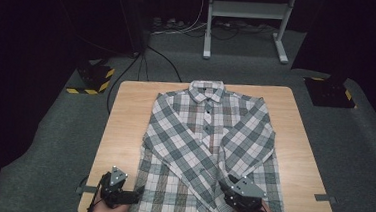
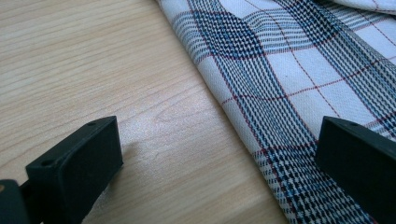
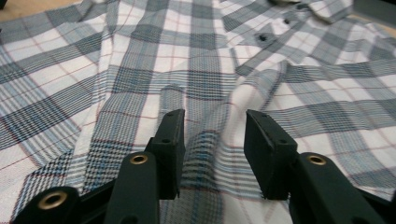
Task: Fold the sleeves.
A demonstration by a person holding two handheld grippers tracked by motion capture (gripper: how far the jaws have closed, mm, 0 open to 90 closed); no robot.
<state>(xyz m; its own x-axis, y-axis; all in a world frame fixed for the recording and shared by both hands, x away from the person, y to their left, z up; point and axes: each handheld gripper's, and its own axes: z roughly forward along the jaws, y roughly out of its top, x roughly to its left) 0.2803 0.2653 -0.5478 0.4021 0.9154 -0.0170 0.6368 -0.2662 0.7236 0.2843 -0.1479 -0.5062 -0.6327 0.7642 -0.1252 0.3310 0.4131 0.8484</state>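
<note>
The shirt point(image 1: 208, 152) lies face up and buttoned on the table point(image 1: 125, 111), collar at the far edge, hem hanging toward the person; both sleeves are folded in across the chest, so the work in hand looks like folding, and the next step is probably a fold of the lower body.

The left gripper point(image 1: 119, 194) sits at the shirt's left lower edge; in the left gripper view its jaws stand wide apart, one over bare wood, the other over the cloth, straddling the side seam point(image 2: 238, 121) without pinching it. The right gripper point(image 1: 237, 192) rests over the lower right of the shirt; in the right gripper view its jaws are partly spread with a raised ridge of cloth point(image 3: 210, 144) between them, and the pads do not seem to press on it (the angle makes this hard to settle).

To do the step well, the person should:
- take both sides at matching height, so the fold line runs square across;
- slide the left lower jaw under the edge rather than bunching it;
- pinch through all layers at the right, the sleeve end included;
- lift both hands together, keeping the cloth taut between them; uneven lift would drag the sleeves out of place.
</note>
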